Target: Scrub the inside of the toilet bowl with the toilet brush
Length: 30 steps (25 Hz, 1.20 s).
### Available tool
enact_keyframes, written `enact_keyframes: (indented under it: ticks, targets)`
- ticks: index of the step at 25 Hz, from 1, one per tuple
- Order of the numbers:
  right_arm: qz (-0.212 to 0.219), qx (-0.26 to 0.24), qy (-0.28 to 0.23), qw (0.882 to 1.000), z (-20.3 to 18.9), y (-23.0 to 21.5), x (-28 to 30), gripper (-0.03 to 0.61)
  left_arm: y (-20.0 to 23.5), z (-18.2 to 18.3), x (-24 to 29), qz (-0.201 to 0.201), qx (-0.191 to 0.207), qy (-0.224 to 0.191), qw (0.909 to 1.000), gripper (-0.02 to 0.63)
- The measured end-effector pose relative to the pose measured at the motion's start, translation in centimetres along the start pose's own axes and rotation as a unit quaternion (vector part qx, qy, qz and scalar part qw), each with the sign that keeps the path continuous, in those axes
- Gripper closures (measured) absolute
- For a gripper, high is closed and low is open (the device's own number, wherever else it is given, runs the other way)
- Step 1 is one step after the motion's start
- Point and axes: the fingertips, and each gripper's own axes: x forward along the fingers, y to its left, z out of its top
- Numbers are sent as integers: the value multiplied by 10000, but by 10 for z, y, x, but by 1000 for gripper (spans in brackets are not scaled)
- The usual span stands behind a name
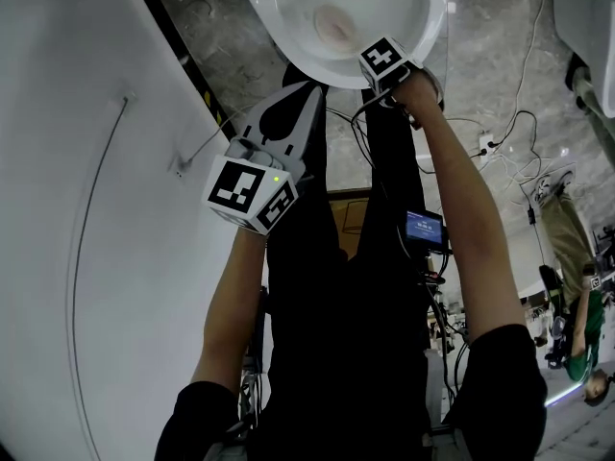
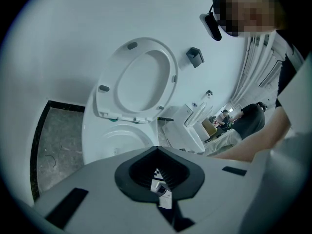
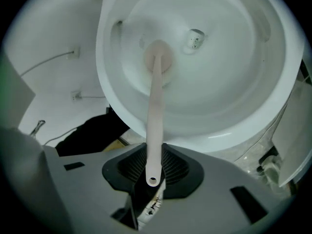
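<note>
Up at the top of the head view, the white toilet bowl [image 1: 288, 51] sits over a grey marbled floor [image 1: 480, 75]. My right gripper [image 1: 392, 73] reaches to the bowl's near rim, its marker cube just over the edge. A pale patch inside the bowl is the head of the toilet brush [image 1: 333, 25]. My left gripper [image 1: 300, 99] hangs lower and to the left, apart from the bowl, beside a white wall [image 1: 86, 209]. Its jaws are drawn together to a point.

From the left gripper view I see its jaws pressed closed with nothing between them. Beyond them stands the toilet, its seat [image 2: 139, 79] tipped upright against the wall. A small dark holder [image 2: 195, 56] is fixed to that wall to the right of the seat. A person [image 2: 251, 121] crouches far off.

Through the right gripper view, the jaws clamp the brush's pale handle [image 3: 155, 111] near its open end. The handle runs straight up over the rim into the bowl. The round head [image 3: 157, 57] presses on the inner surface, low in the basin, left of a small fitting [image 3: 195, 38].
</note>
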Motion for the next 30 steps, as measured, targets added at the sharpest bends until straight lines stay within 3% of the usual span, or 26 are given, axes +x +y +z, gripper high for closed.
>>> enact_keyframes:
  ticks: [3, 11, 16, 21, 26, 30]
  targets:
    - [549, 384, -332, 9972, 18, 16, 0, 479, 1, 0, 0, 10, 11, 20, 10000, 604]
    - [1311, 875, -968, 9827, 60, 32, -23, 479, 4, 0, -5, 4, 38, 27, 10000, 604]
    - [1291, 1122, -1425, 9749, 93, 26, -48, 479, 5, -1, -7, -17, 63, 12, 10000, 604]
    - [1449, 1588, -1812, 9597, 104, 13, -62, 479, 7, 1, -9, -40, 74, -19, 10000, 604]
    - [1226, 1244, -1497, 9732, 98, 20, -53, 479, 7, 0, -11, -37, 67, -18, 10000, 604]
    - [1346, 1121, -1250, 9766, 83, 28, -40, 479, 5, -3, -9, -41, 58, -4, 10000, 604]
